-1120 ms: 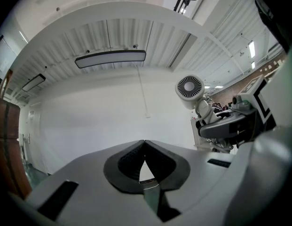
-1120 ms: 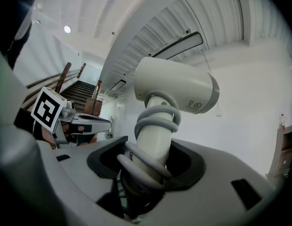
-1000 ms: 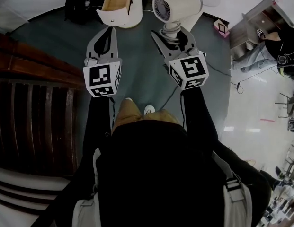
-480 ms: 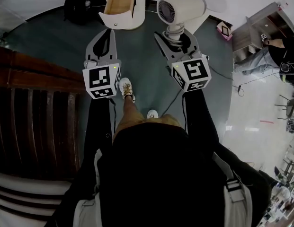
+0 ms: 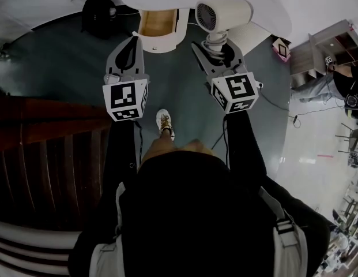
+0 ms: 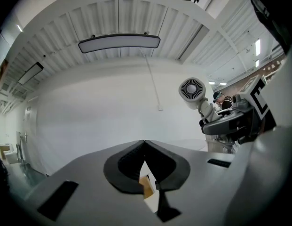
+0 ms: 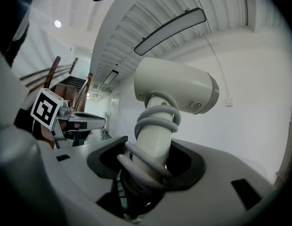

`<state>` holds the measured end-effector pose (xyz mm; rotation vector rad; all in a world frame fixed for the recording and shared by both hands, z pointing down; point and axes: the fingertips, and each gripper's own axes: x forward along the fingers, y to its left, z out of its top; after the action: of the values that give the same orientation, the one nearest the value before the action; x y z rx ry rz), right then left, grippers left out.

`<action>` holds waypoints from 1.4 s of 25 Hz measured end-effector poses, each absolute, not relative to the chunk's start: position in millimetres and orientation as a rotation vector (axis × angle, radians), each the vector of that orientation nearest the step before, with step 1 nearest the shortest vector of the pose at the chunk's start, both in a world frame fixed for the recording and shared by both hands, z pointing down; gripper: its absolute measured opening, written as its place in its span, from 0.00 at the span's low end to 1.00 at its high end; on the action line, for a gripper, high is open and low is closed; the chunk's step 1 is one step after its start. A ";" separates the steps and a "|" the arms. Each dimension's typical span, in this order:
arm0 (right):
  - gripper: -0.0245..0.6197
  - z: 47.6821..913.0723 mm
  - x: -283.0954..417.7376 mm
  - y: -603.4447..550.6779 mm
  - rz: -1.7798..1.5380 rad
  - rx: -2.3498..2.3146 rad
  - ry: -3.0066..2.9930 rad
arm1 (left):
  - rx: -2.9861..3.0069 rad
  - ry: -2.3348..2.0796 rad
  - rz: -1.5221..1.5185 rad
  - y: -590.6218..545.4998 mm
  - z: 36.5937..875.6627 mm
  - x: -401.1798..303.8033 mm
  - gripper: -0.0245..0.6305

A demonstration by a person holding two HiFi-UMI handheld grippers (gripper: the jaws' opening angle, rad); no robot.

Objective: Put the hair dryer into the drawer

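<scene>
A cream hair dryer (image 5: 225, 15) with its grey cord wound round the handle stands upright in my right gripper (image 5: 215, 40). In the right gripper view the jaws are shut on the handle and cord, with the dryer body (image 7: 176, 91) above my right gripper (image 7: 153, 150). The dryer hangs over the edge of a white round table (image 5: 265, 7). Just left of it an open white drawer (image 5: 161, 45) with a wooden inside juts from under the table. My left gripper (image 5: 134, 37) is shut and empty, its tips close to the drawer's front. The left gripper view shows my left gripper (image 6: 144, 144) and the dryer (image 6: 193, 91) off to the right.
A black backpack (image 5: 98, 9) lies on the dark floor at the far left. Dark wooden slats (image 5: 46, 149) fill the left side. The person's shoe (image 5: 164, 123) is between the arms. A pink box (image 5: 281, 49) and a seated person (image 5: 340, 68) are at the right.
Both grippers have moved forward toward the table as the person stepped ahead. The drawer and table edge are now closer to the tips. The dryer stays gripped.
</scene>
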<state>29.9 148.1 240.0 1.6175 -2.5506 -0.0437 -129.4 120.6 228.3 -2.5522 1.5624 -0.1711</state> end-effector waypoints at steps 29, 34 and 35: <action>0.42 283.0 -14.3 -3.8 0.057 1.516 -2.486 | -2.653 1.432 -0.266 -48.3 253.9 -142.5 0.06; 0.42 297.9 -11.5 -38.1 0.101 1.445 -2.516 | -2.637 1.501 -0.294 -79.0 268.3 -138.2 0.06; 0.42 299.9 -12.0 -45.3 0.111 1.427 -2.524 | -2.636 1.510 -0.303 -84.7 270.9 -136.7 0.06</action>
<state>-12.0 -45.3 299.9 1.4274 -2.5244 0.1111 -136.7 -84.7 270.9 -2.6357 1.5103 -0.3033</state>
